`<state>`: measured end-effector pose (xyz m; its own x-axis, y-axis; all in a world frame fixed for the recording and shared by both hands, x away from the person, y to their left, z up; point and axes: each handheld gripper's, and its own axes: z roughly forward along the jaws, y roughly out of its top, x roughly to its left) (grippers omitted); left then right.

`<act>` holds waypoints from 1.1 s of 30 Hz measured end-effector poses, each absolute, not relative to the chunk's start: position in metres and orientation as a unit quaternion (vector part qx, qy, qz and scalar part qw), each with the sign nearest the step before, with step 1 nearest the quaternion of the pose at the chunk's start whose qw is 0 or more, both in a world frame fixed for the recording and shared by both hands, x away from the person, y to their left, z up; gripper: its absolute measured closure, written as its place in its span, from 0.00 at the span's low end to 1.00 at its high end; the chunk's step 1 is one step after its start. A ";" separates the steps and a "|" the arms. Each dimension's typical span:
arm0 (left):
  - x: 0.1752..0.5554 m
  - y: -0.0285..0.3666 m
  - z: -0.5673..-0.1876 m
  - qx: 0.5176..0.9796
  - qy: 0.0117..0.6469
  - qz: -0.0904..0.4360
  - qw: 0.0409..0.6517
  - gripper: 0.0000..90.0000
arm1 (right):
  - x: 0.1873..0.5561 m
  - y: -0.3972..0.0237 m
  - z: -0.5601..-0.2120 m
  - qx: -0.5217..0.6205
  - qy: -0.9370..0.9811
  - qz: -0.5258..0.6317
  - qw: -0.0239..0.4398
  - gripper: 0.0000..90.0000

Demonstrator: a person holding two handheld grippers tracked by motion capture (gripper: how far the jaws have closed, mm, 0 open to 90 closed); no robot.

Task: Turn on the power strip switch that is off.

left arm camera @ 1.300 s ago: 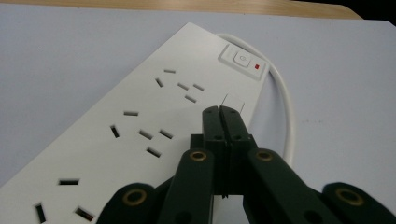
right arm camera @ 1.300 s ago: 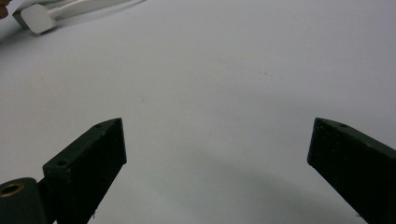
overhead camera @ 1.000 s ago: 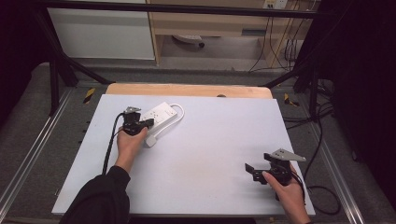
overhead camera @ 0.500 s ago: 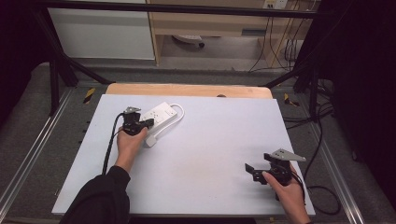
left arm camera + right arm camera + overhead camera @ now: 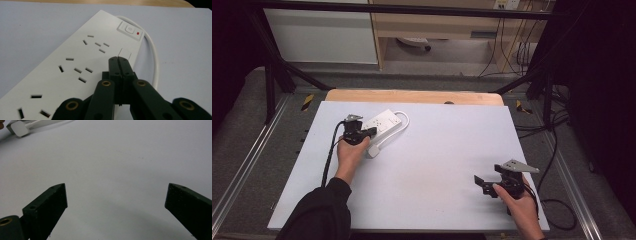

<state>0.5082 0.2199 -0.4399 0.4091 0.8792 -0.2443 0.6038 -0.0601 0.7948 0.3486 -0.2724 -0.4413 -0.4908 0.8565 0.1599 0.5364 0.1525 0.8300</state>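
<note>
Left gripper view: left gripper, jaws pressed together empty, hovers over the rigid, light, slippery power strip; grip its long edges. Right gripper gapes, empty.

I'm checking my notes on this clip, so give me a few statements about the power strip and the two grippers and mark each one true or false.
1. The left gripper has its fingers pressed together above the power strip. True.
2. The right gripper is closed on a plug. False: its fingers stand wide apart over the bare white table, holding nothing.
3. The power strip's switch shows a small red mark. True.
4. The power strip lies on the person's right side of the table. False: it lies at the far left, by the left gripper.
5. A white cable curves around the strip's switch end. True.
</note>
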 end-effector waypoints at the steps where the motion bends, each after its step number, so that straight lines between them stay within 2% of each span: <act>1: 0.508 0.220 -0.440 0.711 0.521 0.154 0.446 1.00 | 0.349 -0.273 -0.441 0.471 0.738 0.448 0.179 0.05; 33: 0.510 0.221 -0.440 0.710 0.526 0.146 0.446 1.00 | 0.349 -0.272 -0.441 0.472 0.738 0.449 0.177 0.05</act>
<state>0.5098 0.2206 -0.4402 0.4046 0.8764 -0.2611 0.6156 -0.0499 0.7865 0.3485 -0.2723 -0.4413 -0.4920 0.8551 0.1634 0.5378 0.1509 0.8295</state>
